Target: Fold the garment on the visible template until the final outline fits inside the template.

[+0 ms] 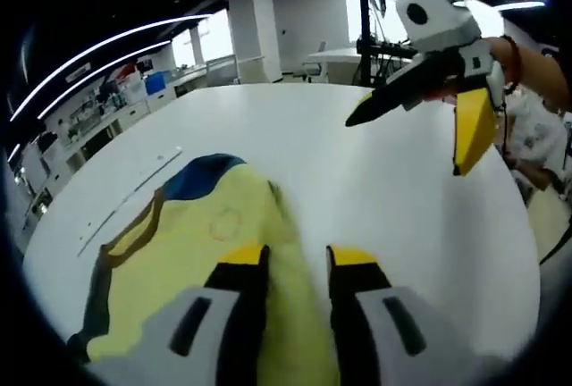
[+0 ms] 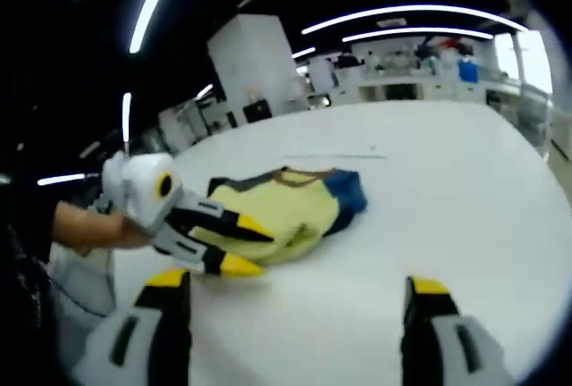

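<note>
Fingers, left gripper [image 1: 298,259]: yellow-tipped jaws straddle a raised fold of the garment [image 1: 206,243], cloth running between them; whether they are clamped on it I cannot tell.
Fingers, right gripper [image 2: 295,292]: jaws spread wide, nothing between them, held above bare table.
Table [image 1: 357,180]: broad white top carrying the garment, which lies on the left gripper's side of it.
Garment, lie: bunched yellow cloth with dark trim and a blue patch [image 2: 349,191] at the end farthest from the left gripper; long axis runs from that gripper out to the blue end.
Template line [image 1: 134,194]: thin pale strip just beside the garment, roughly along its long axis.
Nearer hand: left gripper is on the garment; right gripper is well apart from it, the garment lying ahead and toward the left gripper.
Next move, judged: right gripper must close in on the blue end.
</note>
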Demonstrator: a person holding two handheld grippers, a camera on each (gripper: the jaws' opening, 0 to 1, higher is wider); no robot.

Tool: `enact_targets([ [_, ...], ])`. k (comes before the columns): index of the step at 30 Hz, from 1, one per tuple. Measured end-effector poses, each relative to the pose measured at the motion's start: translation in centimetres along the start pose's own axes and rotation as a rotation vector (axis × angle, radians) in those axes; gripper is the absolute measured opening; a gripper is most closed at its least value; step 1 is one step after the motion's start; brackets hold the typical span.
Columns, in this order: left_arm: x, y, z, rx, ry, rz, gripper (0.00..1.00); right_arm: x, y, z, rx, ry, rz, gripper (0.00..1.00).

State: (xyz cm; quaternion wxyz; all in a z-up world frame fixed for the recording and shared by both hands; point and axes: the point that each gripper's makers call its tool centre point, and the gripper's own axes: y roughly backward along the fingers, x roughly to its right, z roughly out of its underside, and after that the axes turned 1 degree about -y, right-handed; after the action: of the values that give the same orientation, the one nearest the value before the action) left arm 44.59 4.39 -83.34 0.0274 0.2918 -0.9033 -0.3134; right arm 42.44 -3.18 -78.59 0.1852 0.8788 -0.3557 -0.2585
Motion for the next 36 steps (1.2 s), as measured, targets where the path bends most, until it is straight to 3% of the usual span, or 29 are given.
enact_targets([
  [6,-0.1,-0.6,0.7,-0.044,-0.040,-0.017,0.18,-0.1,-0.2,0.1,0.009,-0.015,0.004,0.99],
  [7,-0.1,-0.6,0.2,-0.031,-0.041,-0.018,0.17,-0.1,-0.2,0.1,0.008,-0.015,0.004,0.99],
  [13,-0.9,-0.7,0.3,-0.056,-0.006,-0.034,0.11,-0.3,-0.3,0.2,0.013,-0.022,0.005,0.98],
  [15,-1.0,-0.6,0.5,-0.065,-0.008,-0.032,0.03,-0.4,-0.4,0.3,0.007,-0.022,0.004,0.93],
  [22,-1.9,0.9,-1.2,-0.003,0.079,-0.012,0.01,-0.6,-0.7,0.4,0.003,-0.018,0.007,0.91],
  [29,-3.5,3.6,-3.4,0.063,0.109,-0.020,0.00,-2.1,-1.2,0.0,0.020,-0.032,-0.012,0.89],
  [36,-6.0,5.7,-4.1,0.113,0.200,-0.052,0.01,-3.0,-2.2,0.6,-0.002,-0.027,0.005,0.78],
])
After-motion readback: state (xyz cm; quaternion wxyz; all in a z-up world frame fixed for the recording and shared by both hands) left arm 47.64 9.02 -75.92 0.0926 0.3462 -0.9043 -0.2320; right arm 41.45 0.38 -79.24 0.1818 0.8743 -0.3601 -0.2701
